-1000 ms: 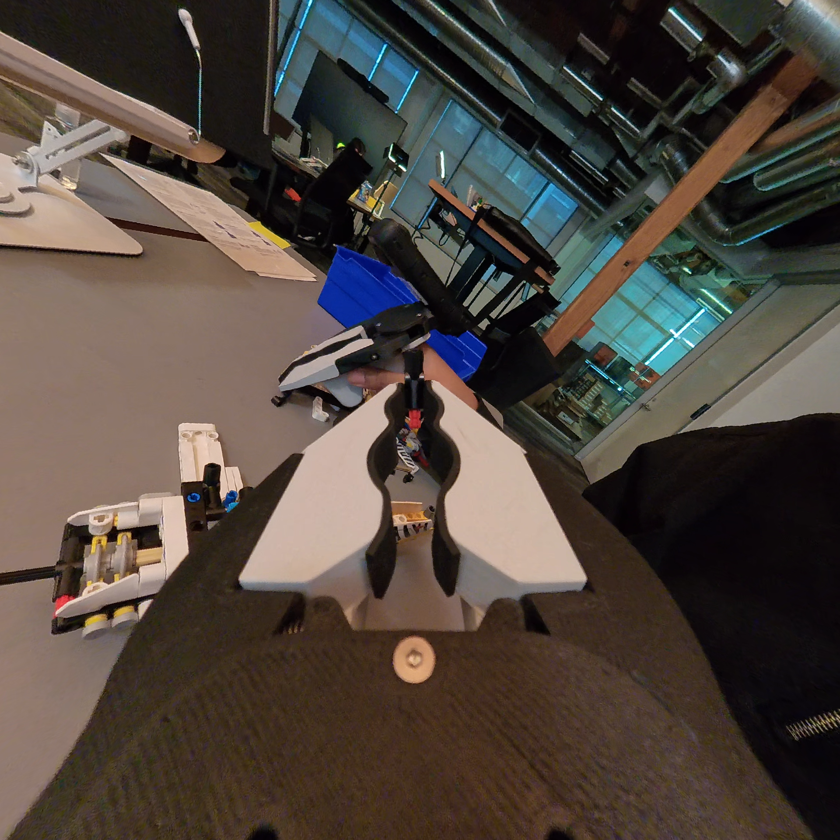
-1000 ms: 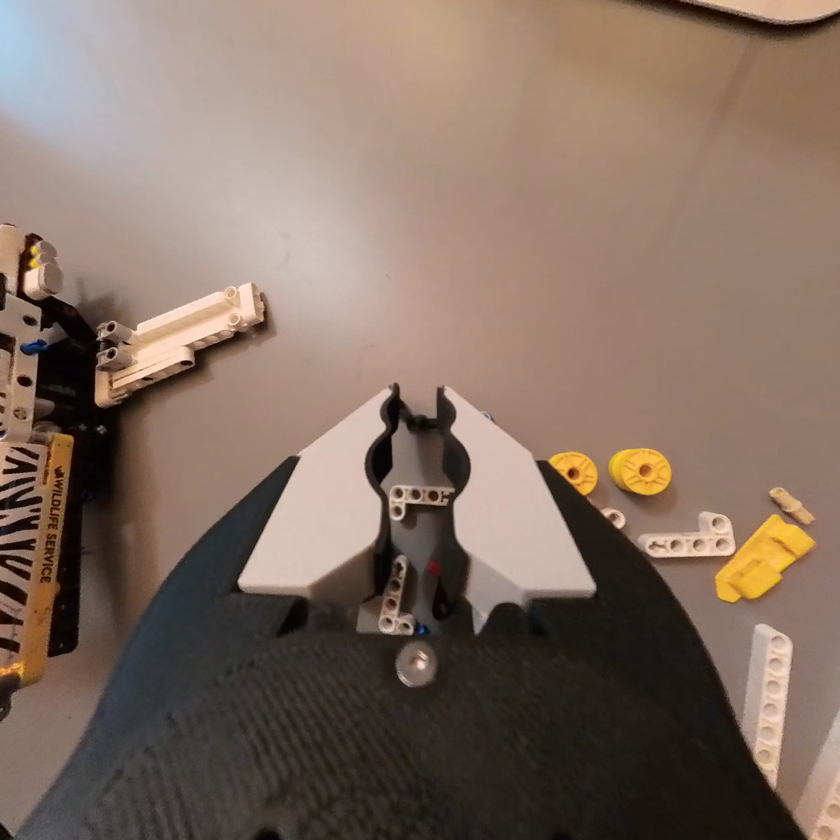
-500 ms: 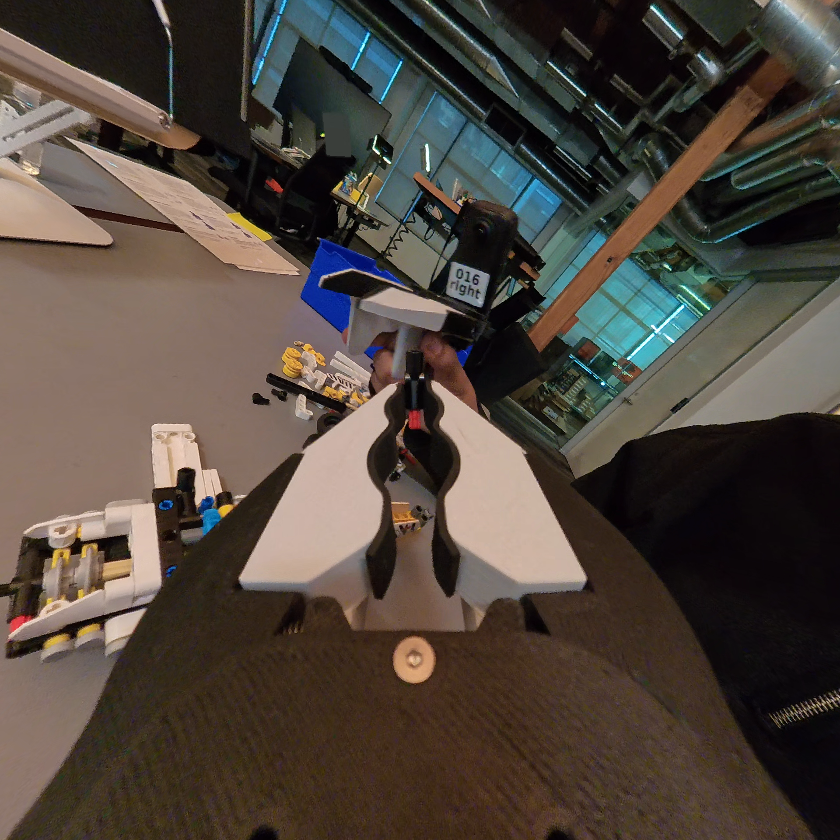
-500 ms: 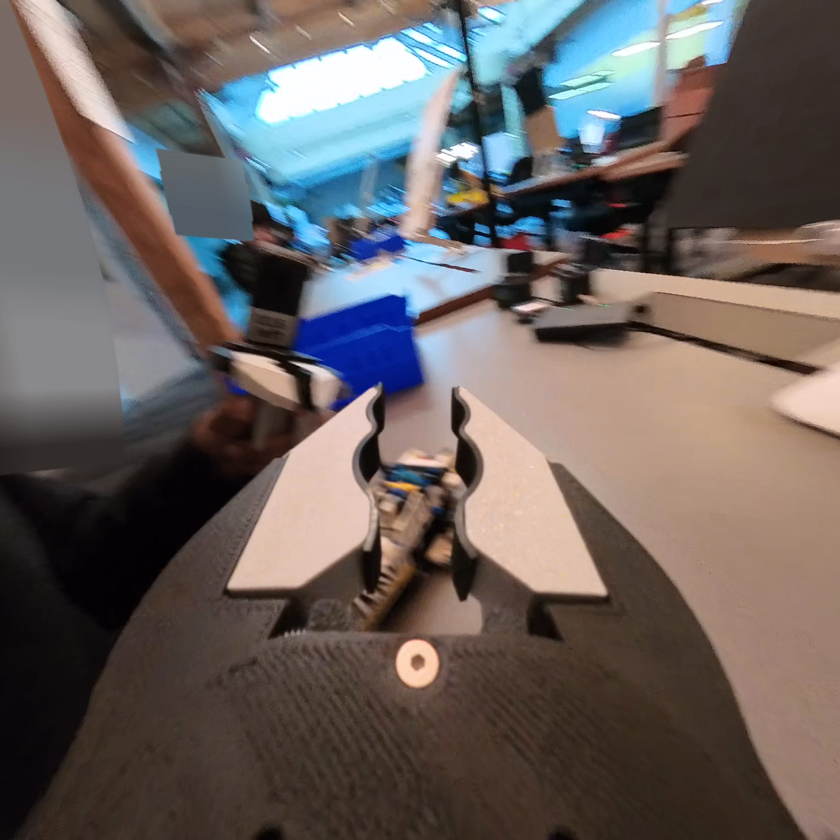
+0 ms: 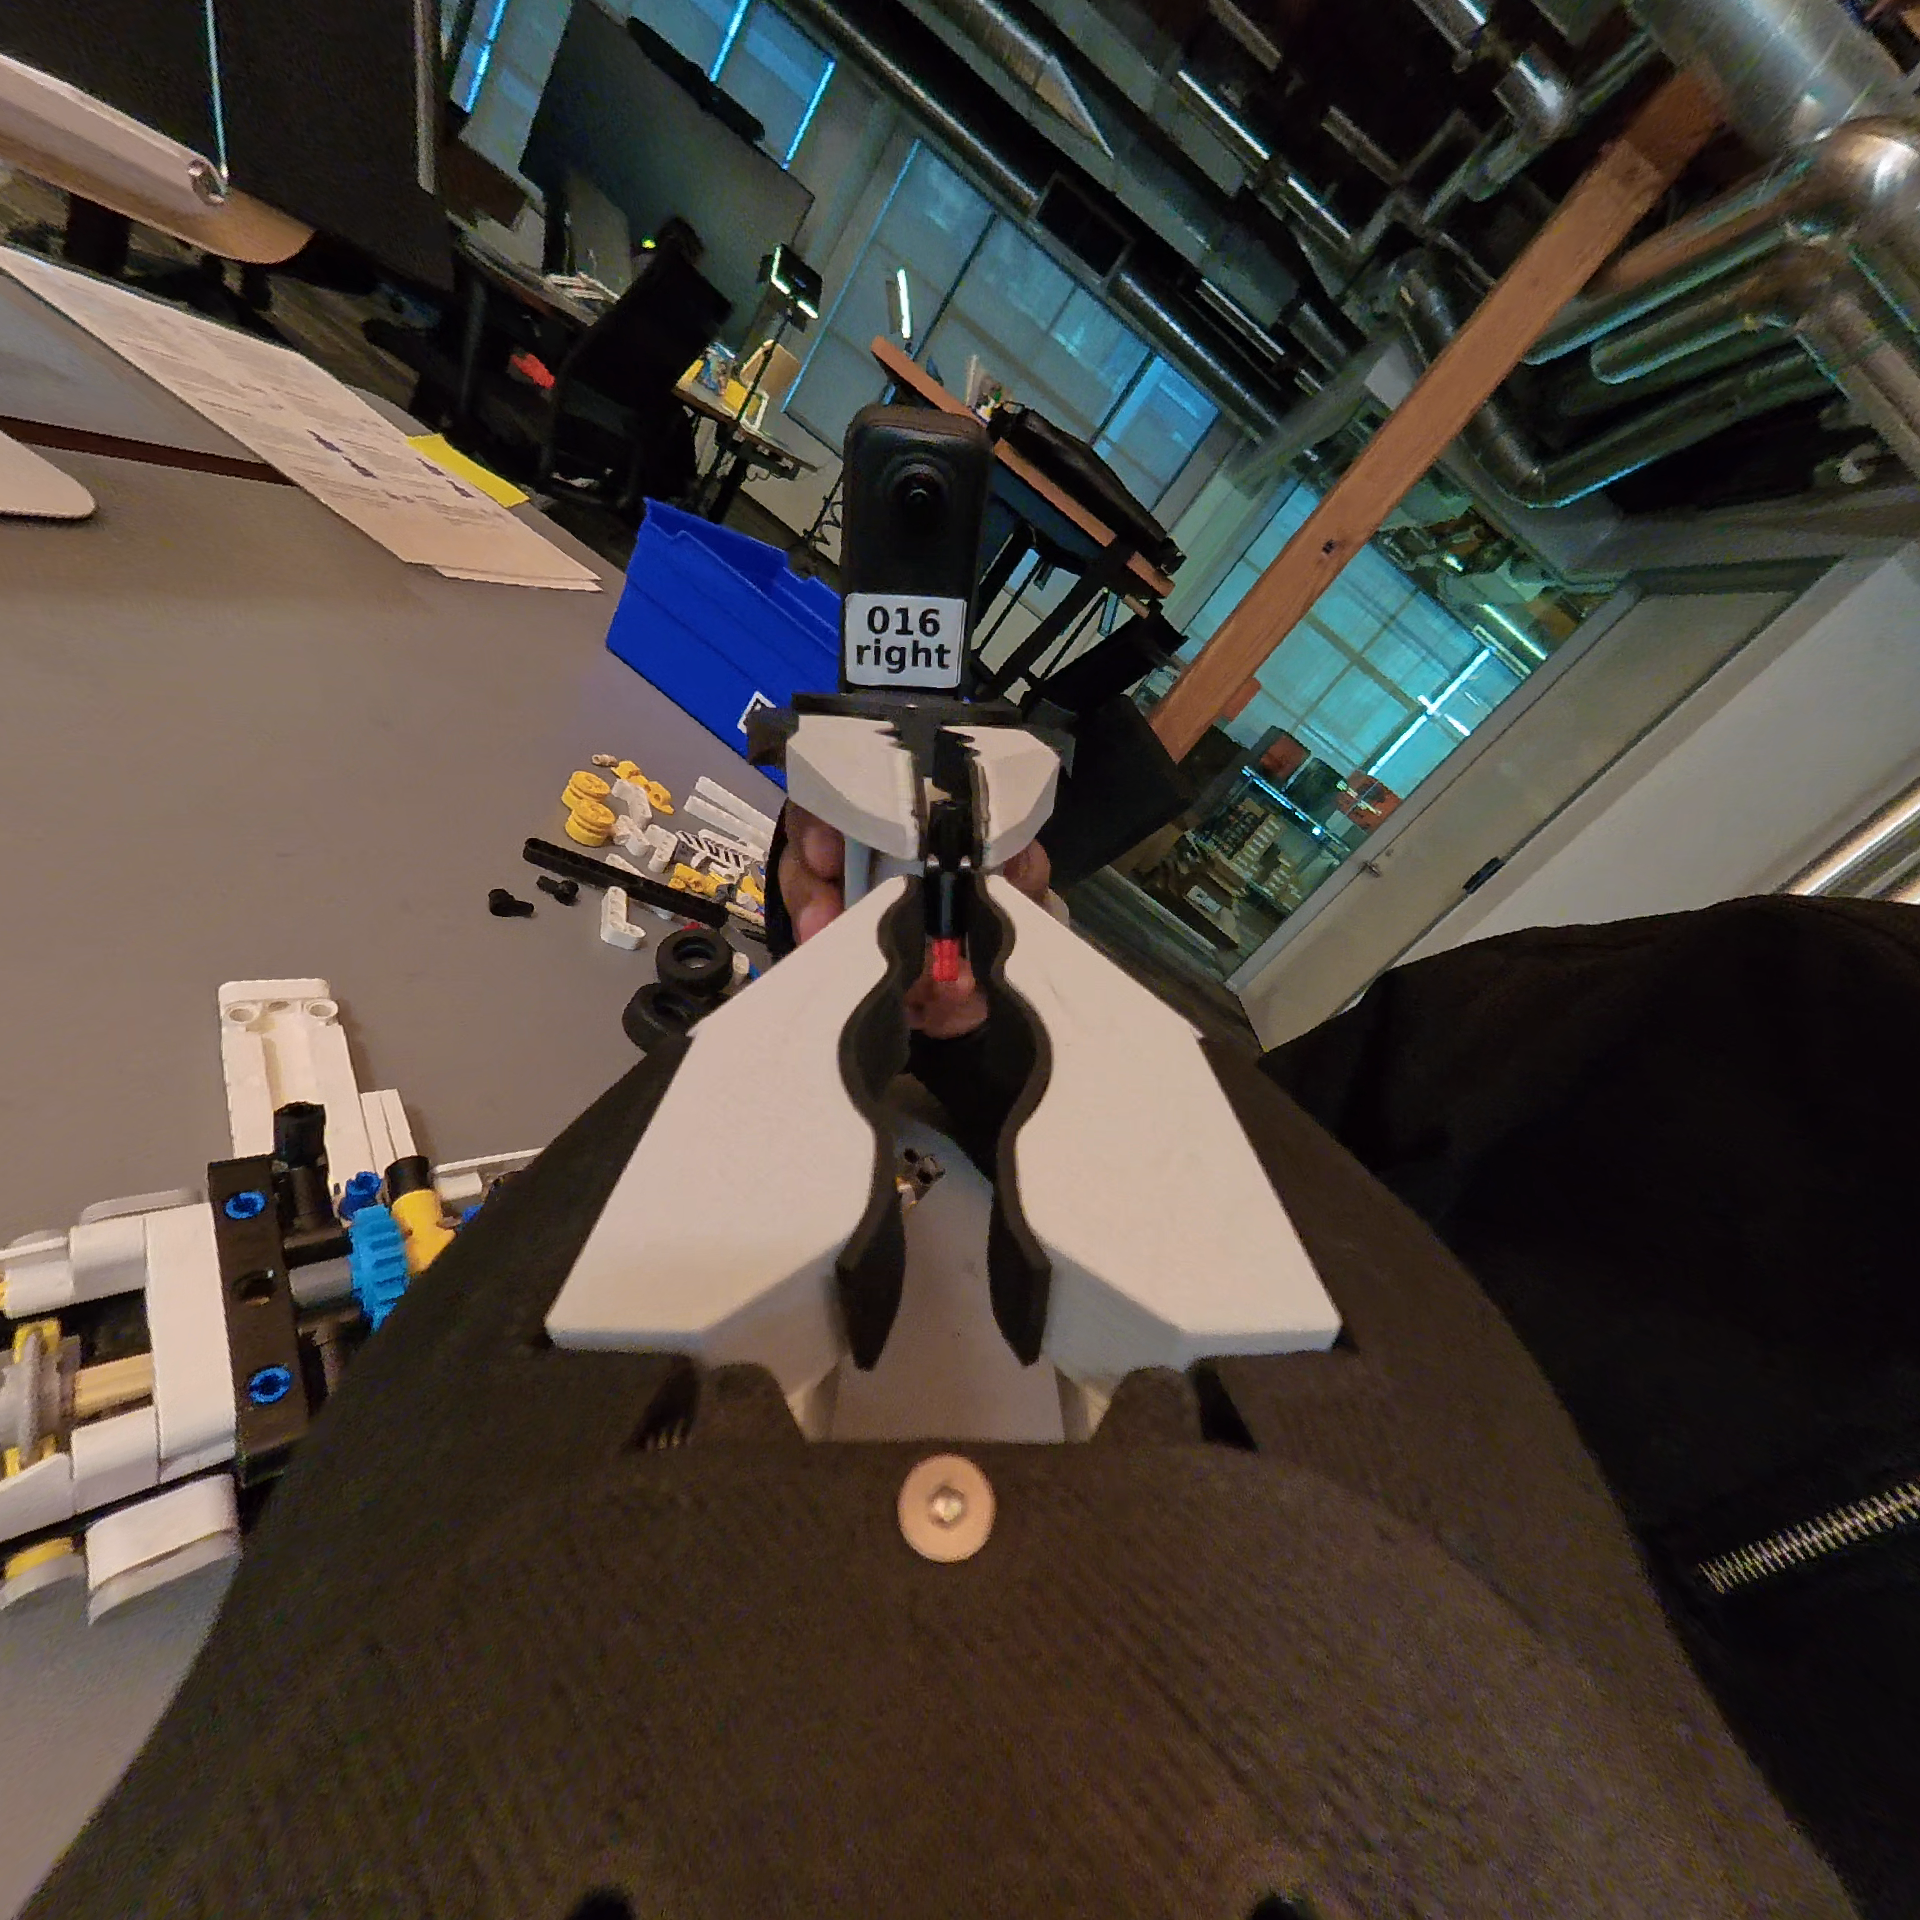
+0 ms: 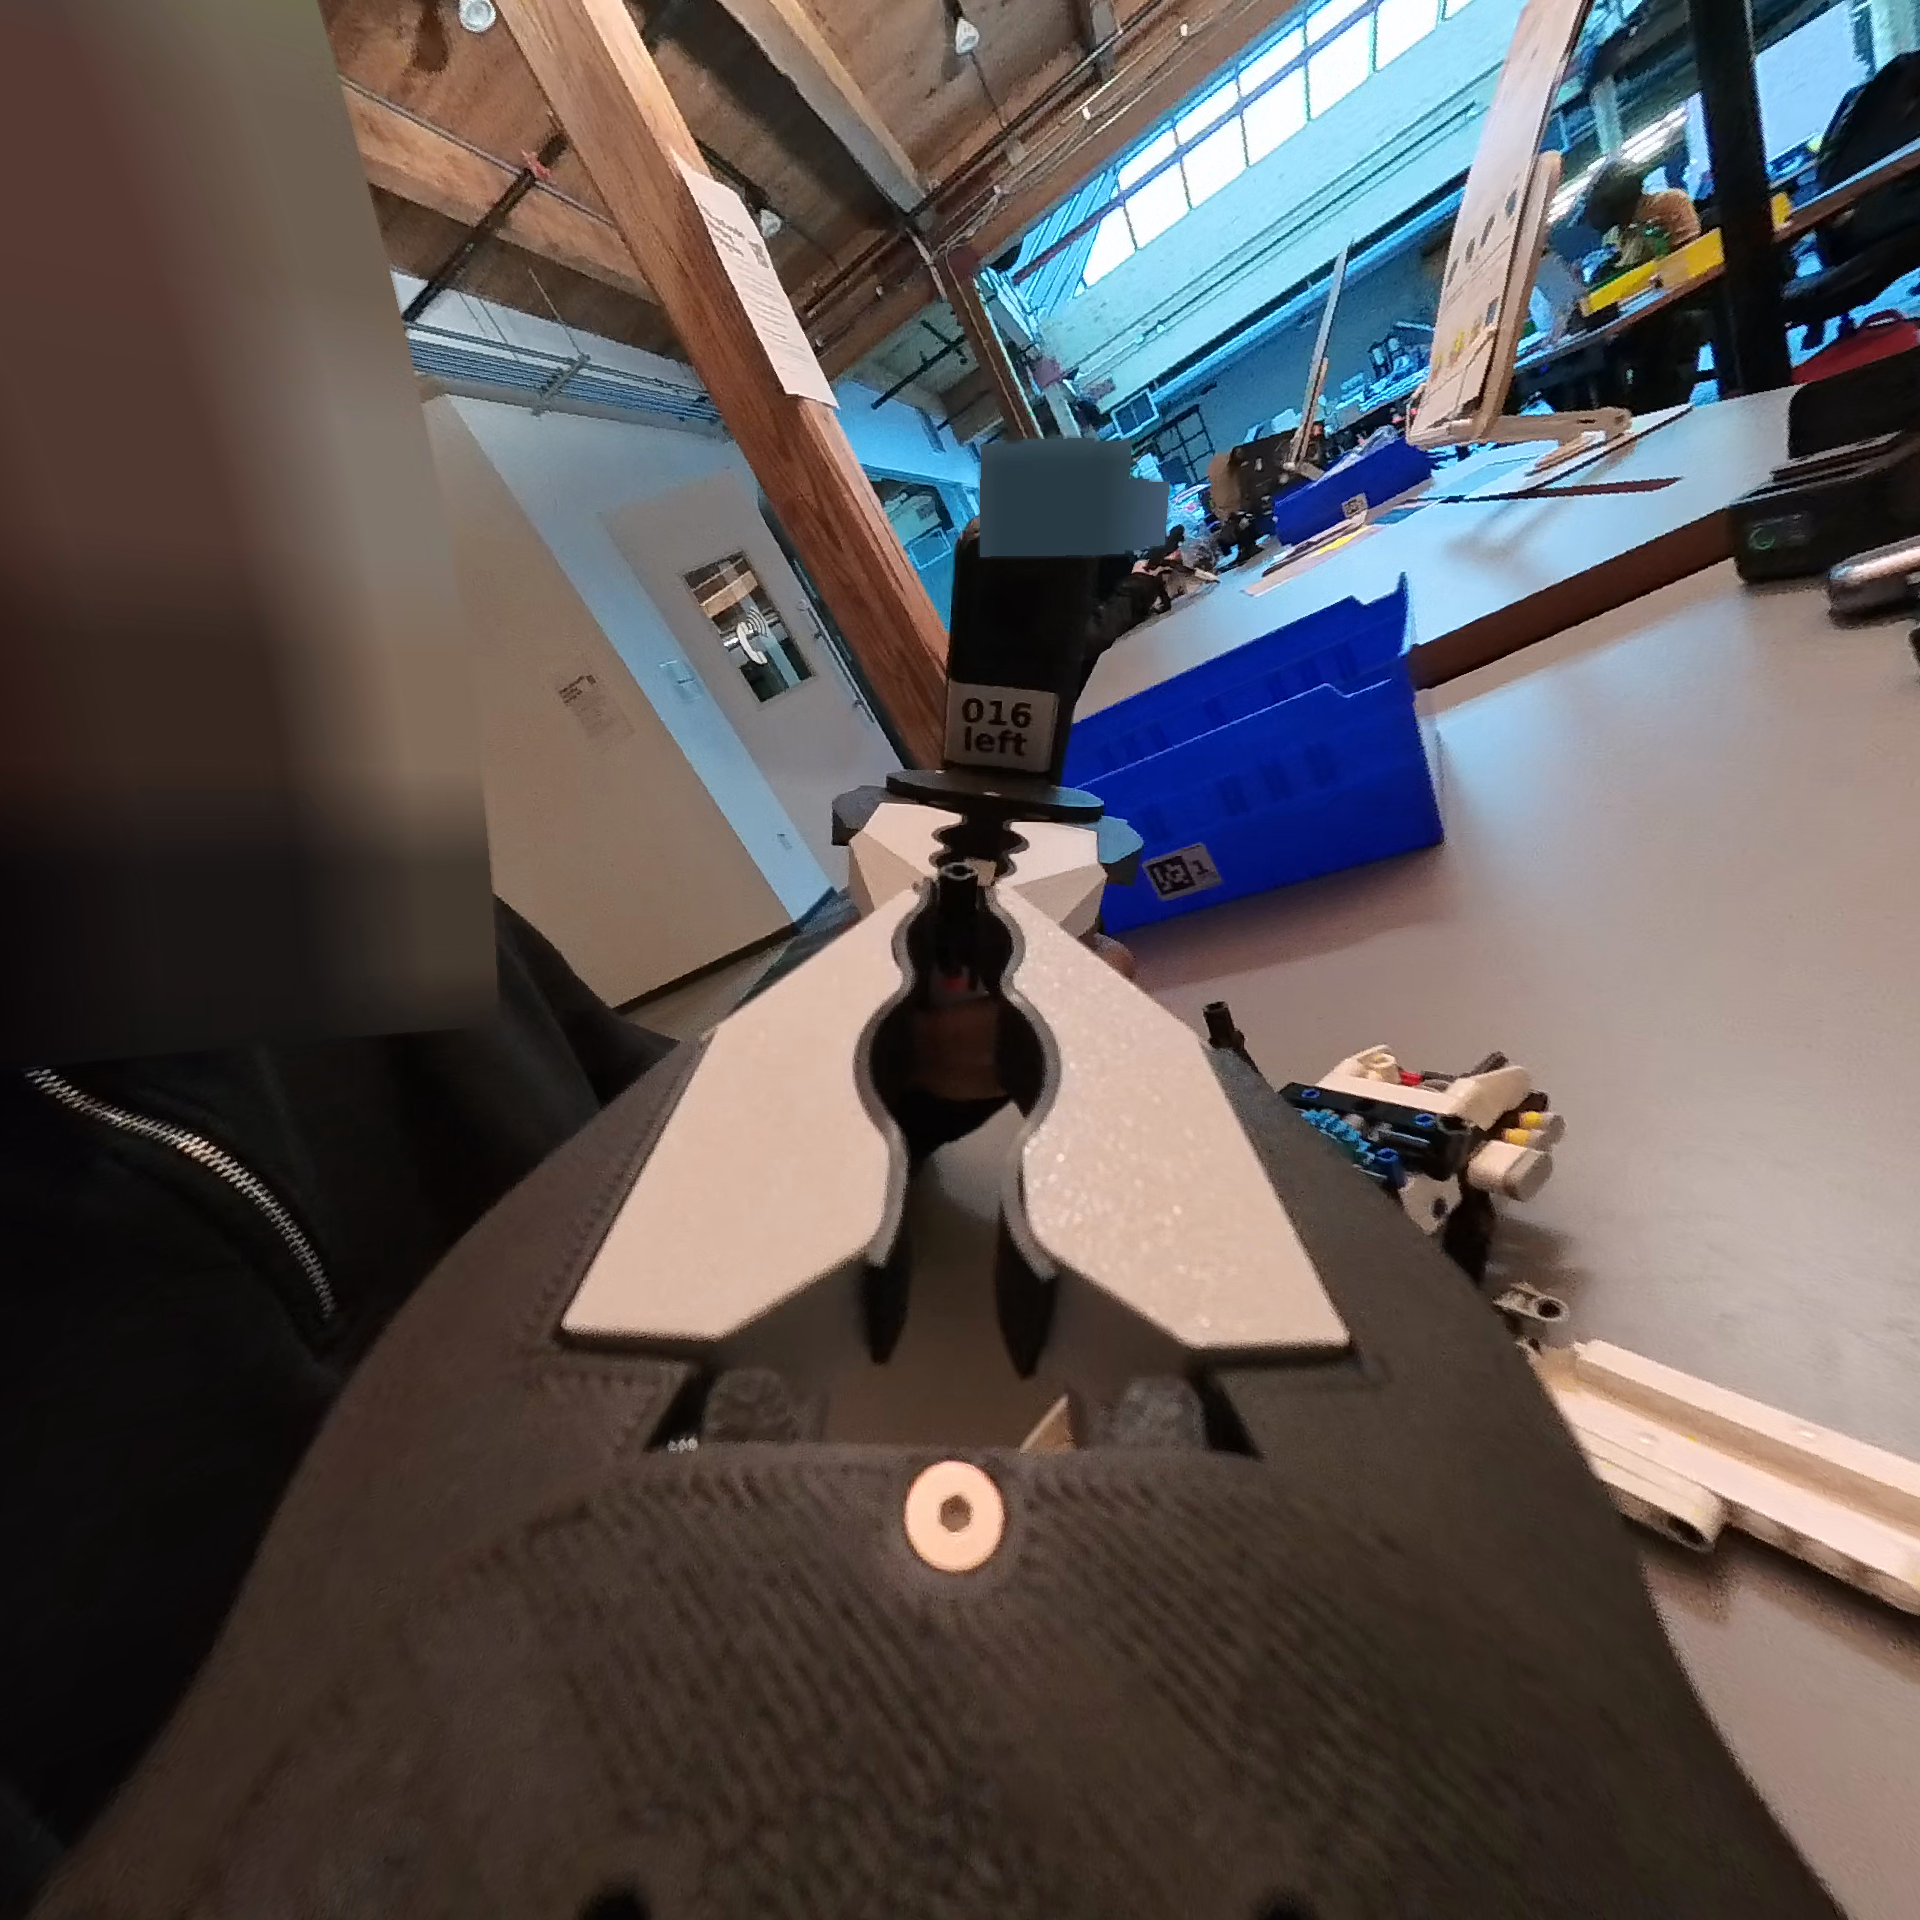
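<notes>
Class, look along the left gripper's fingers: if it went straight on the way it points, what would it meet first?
The right gripper, most likely. It faces the left gripper tip to tip, and the black pin with a red end in the left's shut fingers already reaches the right's fingertips. Depth is hard to judge.

Wrist cameras face each other at close range, tilted, low over grey counter [image 5: 260, 748]; both views share blue bin [image 5: 707, 623] [image 6: 1278, 758] and toy car [image 5: 156, 1340] [image 6: 1434, 1132].
</notes>
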The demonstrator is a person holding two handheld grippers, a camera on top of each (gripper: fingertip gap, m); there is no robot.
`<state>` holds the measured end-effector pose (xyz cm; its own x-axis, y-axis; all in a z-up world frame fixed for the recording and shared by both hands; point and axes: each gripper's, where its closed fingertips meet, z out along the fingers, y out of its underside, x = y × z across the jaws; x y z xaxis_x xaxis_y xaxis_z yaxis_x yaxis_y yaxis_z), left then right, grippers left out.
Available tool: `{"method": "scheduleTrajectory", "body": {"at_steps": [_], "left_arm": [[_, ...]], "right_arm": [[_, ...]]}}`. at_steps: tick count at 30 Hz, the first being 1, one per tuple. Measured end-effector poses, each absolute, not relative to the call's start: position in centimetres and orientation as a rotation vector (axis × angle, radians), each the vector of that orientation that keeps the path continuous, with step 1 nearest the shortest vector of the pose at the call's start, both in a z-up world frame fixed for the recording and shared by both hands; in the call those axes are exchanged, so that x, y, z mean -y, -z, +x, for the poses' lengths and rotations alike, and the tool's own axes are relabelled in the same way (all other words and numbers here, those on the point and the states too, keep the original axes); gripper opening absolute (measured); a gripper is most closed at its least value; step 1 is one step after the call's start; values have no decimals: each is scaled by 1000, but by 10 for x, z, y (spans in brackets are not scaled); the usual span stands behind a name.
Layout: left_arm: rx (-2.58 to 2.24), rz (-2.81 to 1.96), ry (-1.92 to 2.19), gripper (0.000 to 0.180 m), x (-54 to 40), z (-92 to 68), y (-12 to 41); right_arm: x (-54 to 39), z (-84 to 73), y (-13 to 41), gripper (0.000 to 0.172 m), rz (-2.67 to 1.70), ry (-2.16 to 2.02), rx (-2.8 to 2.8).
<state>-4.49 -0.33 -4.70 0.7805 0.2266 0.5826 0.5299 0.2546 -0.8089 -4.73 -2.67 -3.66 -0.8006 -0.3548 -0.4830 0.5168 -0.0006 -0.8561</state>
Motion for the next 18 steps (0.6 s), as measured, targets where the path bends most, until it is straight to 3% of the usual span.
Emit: {"method": "scheduleTrajectory", "body": {"at_steps": [6, 13, 18], "left_arm": [[703, -1323, 237, 19, 3, -46, 49], [673, -1310, 239, 15, 1, -43, 44], [681, -1285, 221, 0, 5, -45, 42]], "right_arm": [[15, -58, 22, 5, 208, 1950, -1568], [15, -60, 25, 5, 218, 1946, -1594], [18, -55, 27, 5, 202, 1923, -1609]]}}
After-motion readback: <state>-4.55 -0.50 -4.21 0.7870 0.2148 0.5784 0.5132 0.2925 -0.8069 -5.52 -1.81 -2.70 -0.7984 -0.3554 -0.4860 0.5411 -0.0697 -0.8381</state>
